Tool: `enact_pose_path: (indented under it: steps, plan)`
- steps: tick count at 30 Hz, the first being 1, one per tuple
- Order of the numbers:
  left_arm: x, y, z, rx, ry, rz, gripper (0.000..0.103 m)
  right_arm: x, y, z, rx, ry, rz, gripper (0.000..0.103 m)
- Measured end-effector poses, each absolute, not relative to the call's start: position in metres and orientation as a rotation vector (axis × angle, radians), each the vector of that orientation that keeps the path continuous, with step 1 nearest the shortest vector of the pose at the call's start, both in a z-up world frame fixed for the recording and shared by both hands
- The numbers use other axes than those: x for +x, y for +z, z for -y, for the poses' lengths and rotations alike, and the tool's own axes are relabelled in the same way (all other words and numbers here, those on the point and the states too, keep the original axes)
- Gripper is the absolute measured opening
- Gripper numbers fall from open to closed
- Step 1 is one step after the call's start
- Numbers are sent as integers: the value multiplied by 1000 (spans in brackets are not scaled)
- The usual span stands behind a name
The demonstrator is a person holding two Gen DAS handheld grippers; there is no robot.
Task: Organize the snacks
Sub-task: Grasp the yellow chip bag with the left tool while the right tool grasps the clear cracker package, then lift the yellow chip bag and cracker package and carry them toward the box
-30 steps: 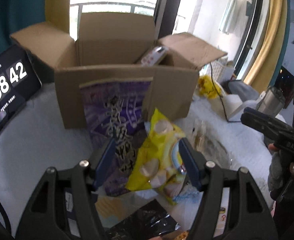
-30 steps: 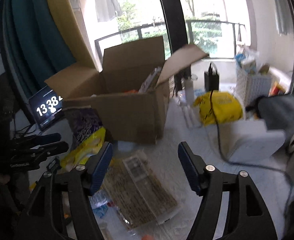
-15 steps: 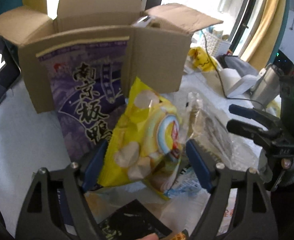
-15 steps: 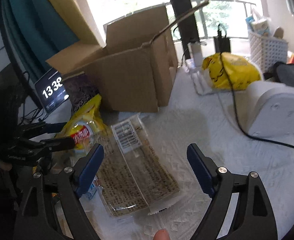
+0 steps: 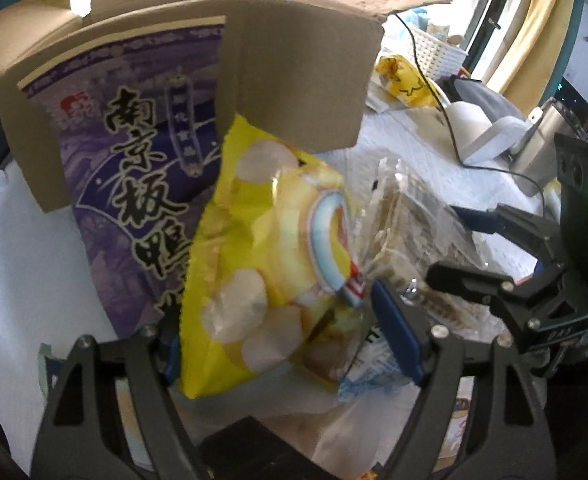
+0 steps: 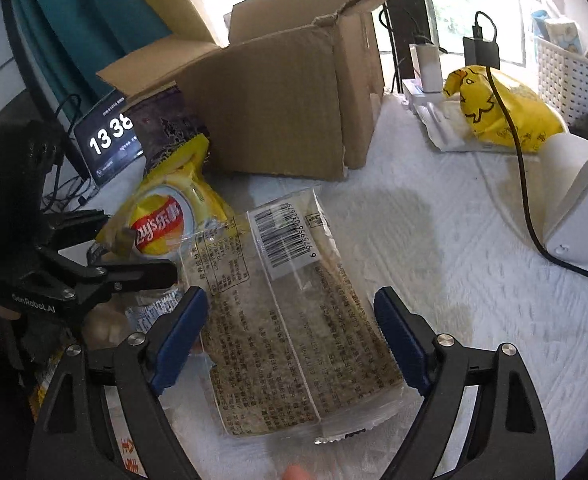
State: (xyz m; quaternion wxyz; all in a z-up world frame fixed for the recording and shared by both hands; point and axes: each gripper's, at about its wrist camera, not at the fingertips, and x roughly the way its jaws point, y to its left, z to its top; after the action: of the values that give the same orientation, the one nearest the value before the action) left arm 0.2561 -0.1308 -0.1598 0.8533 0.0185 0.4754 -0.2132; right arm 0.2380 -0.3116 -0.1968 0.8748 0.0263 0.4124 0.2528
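Observation:
My left gripper is open, its fingers on either side of a yellow Lay's chip bag that leans against a purple snack bag. The chip bag also shows at the left of the right wrist view. My right gripper is open, low over a clear packet of brown sesame bars lying flat on the white cloth. It straddles the packet; contact is unclear. The open cardboard box stands behind both. The right gripper shows at the right of the left wrist view.
A clock tablet stands left of the box. A yellow duck bag, a white device with a black cable and a white basket sit at the right. More small packets lie under the left gripper.
Both grippers have moved forward and down. The chip bag now fills the gap between the left fingers, and the right fingers have come down around the sesame bar packet.

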Motion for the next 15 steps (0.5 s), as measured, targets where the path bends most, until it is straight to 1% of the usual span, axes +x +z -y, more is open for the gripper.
enact_pose_path:
  steps: [1, 2, 3, 4, 7, 9, 10, 15]
  plan:
    - [256, -160, 132, 46, -453, -997, 79, 237, -197, 310, 43, 523, -861, 83]
    - [255, -160, 133, 54, -456, -991, 75, 236, -197, 309, 32, 515, -861, 81]
    - [254, -160, 134, 64, -448, -986, 67, 235, -197, 308, 24, 507, -859, 78]
    - [254, -160, 133, 76, -434, -978, 61, 235, -198, 308, 14, 501, -856, 76]
    - [254, -160, 128, 66, -430, -968, 58, 233, -199, 309, 8, 482, -846, 58]
    - [253, -159, 125, 59, -417, -956, 56, 232, -198, 313, 22, 476, -833, 42]
    - [253, -158, 123, 48, -411, -951, 55, 231, -197, 315, 29, 473, -829, 40]
    - [248, -150, 113, 31, -396, -923, 54, 226, -186, 325, 23, 433, -777, 21]
